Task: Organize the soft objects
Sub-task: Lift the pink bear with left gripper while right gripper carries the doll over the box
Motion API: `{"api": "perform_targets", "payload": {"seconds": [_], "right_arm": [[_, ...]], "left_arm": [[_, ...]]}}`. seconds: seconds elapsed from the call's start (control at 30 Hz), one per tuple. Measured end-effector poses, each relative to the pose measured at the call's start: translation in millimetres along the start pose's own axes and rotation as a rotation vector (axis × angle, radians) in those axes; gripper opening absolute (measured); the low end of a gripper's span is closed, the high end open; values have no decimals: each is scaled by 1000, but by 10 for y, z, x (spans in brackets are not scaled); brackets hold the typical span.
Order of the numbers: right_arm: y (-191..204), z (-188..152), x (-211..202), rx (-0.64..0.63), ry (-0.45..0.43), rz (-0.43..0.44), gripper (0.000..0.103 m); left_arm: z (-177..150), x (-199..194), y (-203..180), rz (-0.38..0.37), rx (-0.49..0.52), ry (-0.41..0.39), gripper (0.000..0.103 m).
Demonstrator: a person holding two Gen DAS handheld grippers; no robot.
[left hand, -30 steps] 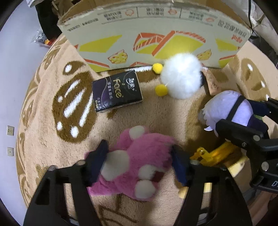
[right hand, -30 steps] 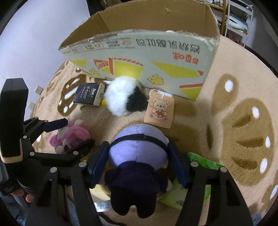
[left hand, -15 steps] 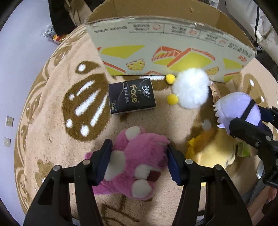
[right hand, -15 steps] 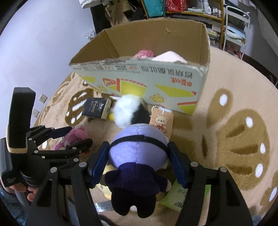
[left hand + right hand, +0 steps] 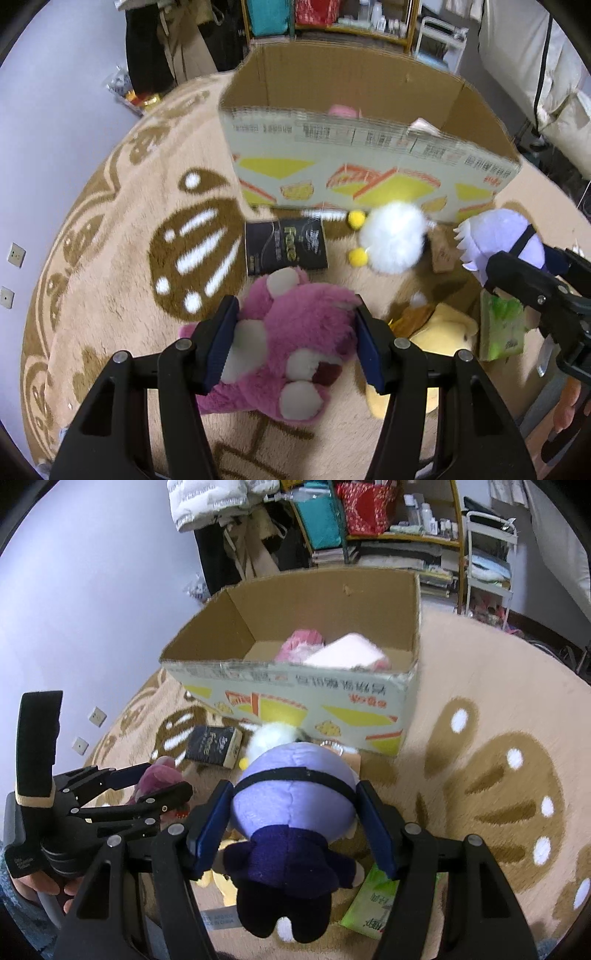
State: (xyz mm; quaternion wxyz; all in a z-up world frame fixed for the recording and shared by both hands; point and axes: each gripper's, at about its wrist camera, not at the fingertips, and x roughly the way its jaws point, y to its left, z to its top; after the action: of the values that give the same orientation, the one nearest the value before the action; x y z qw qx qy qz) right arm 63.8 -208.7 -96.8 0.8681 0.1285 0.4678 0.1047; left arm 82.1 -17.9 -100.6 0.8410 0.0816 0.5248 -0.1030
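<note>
My left gripper [image 5: 295,332] is shut on a pink plush bear [image 5: 291,339] and holds it above the rug. My right gripper [image 5: 295,819] is shut on a lilac-headed plush doll in dark clothes [image 5: 291,812], also lifted; the doll also shows in the left wrist view [image 5: 498,236]. An open cardboard box [image 5: 306,701] stands ahead, with a pink plush [image 5: 301,644] and a pale soft item [image 5: 347,653] inside. A white fluffy plush with yellow feet [image 5: 395,236] lies by the box front. A yellow plush [image 5: 439,332] lies on the rug below.
A black tissue pack [image 5: 286,245] lies in front of the box. A green tissue pack [image 5: 373,904] and a bear-print card [image 5: 443,251] lie on the beige patterned rug [image 5: 498,775]. Shelves and bags stand behind the box. A wall runs along the left.
Both grippers have risen with their plush toys and tipped up towards the box, so its inside has come into view. The yellow plush under them is now uncovered.
</note>
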Motion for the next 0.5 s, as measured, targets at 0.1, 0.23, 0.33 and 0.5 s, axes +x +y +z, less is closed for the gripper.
{"api": "perform_targets", "payload": {"seconds": [0.1,0.23,0.33,0.5], "right_arm": [[-1,25,-91,1,-45,0,71],[29,52,-240,-9,-122,2,71],[52,73,-362,-22,-182,-4,71],[93,94,-537,-50,-273,-26,71]], "left_arm": [[30,-138,1,-13,-8,-66,58],[54,-353,-6,-33,-9,-166,58],[67,-510,-37,-49,1,-241,58],[99,-723,-100,-29,32,-343,58]]}}
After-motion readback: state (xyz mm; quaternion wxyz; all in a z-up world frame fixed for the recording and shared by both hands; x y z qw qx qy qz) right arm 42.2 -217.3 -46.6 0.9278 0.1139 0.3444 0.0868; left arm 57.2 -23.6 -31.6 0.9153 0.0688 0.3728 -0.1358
